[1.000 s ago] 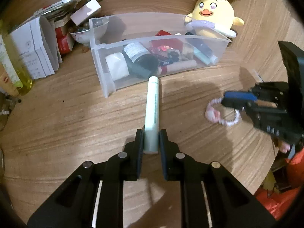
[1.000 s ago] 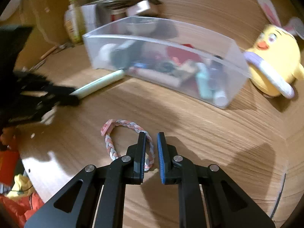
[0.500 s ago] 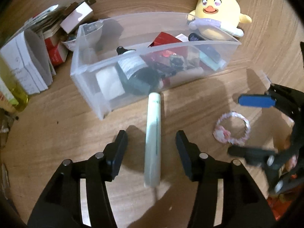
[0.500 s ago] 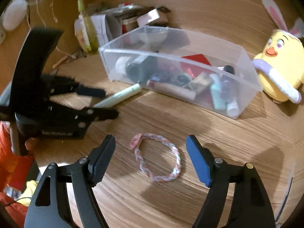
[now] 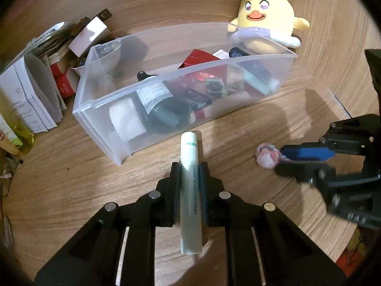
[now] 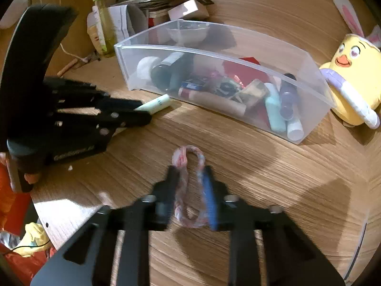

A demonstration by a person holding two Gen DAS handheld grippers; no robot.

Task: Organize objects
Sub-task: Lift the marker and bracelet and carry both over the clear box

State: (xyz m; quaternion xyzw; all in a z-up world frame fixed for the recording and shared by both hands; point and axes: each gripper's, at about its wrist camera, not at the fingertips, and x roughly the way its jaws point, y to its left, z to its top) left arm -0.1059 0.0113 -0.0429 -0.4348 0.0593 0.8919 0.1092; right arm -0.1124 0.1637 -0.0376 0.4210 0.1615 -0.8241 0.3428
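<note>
The left gripper (image 5: 188, 178) clamps a pale green tube (image 5: 189, 190) just before the clear bin (image 5: 100, 104) – the right gripper (image 6: 189, 190), blurred, squeezes a braided bracelet (image 6: 188, 181), its lower loop hard to see.

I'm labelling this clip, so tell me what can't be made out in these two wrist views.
- Print on the pale green tube, left wrist view: too small.
- Right gripper on the braided bracelet, right wrist view: motion blur hides the grip.
- Items low in the clear bin: frosted wall, piled together.
- Plush chick: ears cut off by the edge.
</note>
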